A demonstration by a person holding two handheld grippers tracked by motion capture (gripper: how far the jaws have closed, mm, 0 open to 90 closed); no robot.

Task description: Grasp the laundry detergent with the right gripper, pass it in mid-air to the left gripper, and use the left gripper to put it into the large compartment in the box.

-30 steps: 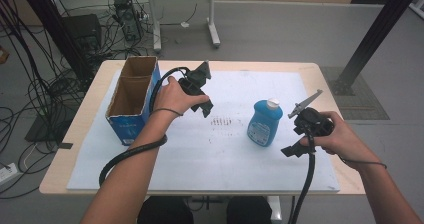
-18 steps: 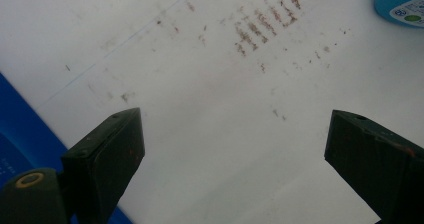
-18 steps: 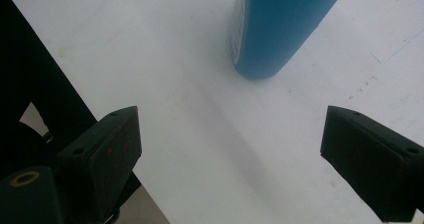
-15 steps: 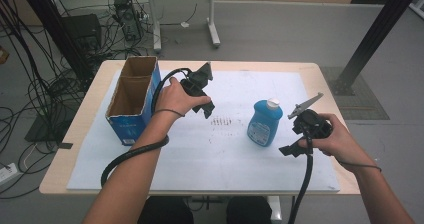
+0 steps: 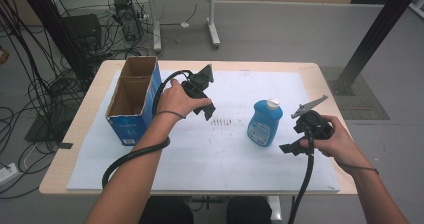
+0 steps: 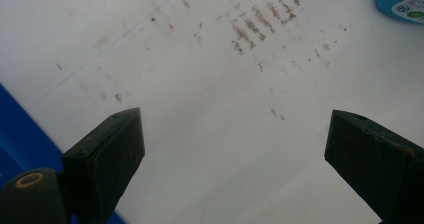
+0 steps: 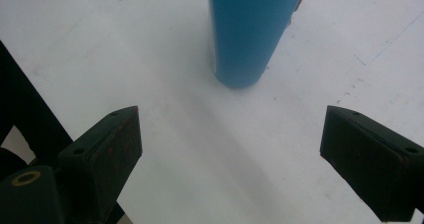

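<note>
Blue bottle (image 7: 255, 31) top cut off, right claw (image 7: 230, 149) agape

A blue bottle (image 5: 264, 123) with a white cap and a pale label is standing upright on the white sheet. In the right gripper view it is rising straight ahead of the right gripper's fingers (image 7: 107, 149), apart from them and beyond their tips, roughly centred on the gap between them.
</note>
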